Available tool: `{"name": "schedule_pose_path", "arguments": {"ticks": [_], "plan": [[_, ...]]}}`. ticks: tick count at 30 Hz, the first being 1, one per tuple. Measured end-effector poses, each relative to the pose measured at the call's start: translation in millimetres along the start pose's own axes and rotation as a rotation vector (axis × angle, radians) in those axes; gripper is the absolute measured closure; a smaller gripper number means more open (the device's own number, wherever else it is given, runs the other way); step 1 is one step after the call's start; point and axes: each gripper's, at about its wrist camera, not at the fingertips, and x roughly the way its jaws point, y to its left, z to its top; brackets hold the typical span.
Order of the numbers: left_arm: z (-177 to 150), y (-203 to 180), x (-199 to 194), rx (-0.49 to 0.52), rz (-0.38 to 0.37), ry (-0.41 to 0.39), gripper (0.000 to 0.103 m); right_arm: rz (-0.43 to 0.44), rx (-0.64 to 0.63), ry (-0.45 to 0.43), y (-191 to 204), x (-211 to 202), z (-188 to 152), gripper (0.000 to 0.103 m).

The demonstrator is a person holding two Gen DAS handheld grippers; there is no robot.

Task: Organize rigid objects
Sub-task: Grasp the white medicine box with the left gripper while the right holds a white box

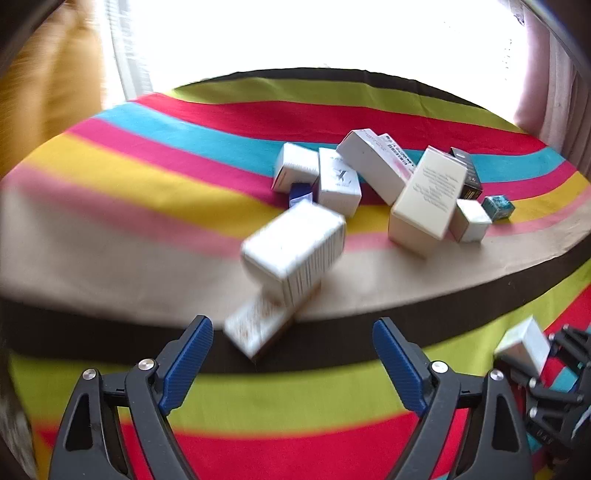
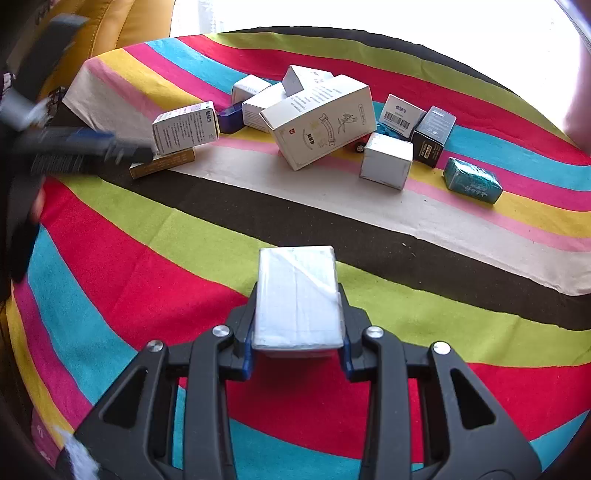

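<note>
Right wrist view: our right claw (image 2: 297, 345) was clenched on a smooth white carton (image 2: 298, 295), lifted clear of the striped cloth (image 2: 147, 266), we judged to carry it. At eleven o'clock, a printed box (image 2: 186, 127) leaned on a flat yellow one (image 2: 162, 164), before our released left claw (image 1: 293, 365). Other stiff cardboard boxes lay jumbled at twelve.

Striped multicoloured cloth (image 2: 147, 280) covers surface; yellow cushion (image 2: 122, 22) far left; bright window (image 1: 314, 33) behind.
</note>
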Motion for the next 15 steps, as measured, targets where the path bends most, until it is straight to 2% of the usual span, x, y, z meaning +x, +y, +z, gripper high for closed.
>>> {"name": "schedule_pose_path", "arguments": {"ticks": [5,7,9,11,12,13,15], "plan": [[34,4,44,0.155,-0.010,0.043,0.013,0.021,-0.020,0.012,-6,3,-1,0.065],[36,-3,55,0.196,-0.041,0.063,0.013,0.022,-0.018,0.012,-6,3,-1,0.065],[38,-10,60,0.217,-0.037,0.047,0.014,0.026,-0.013,0.013,-6,3,-1,0.065],[37,-16,57,0.213,-0.038,0.011,0.032,0.031,-0.010,0.014,-7,2,-1,0.065],[36,-19,55,0.203,-0.046,0.004,0.051,0.032,-0.009,0.014,-7,2,-1,0.064],[34,-24,49,0.195,-0.054,0.003,0.062,0.034,-0.009,0.014,-7,2,0,0.064],[24,-31,36,0.193,-0.032,-0.024,0.062,0.039,-0.005,0.014,-8,2,1,0.064]]}}
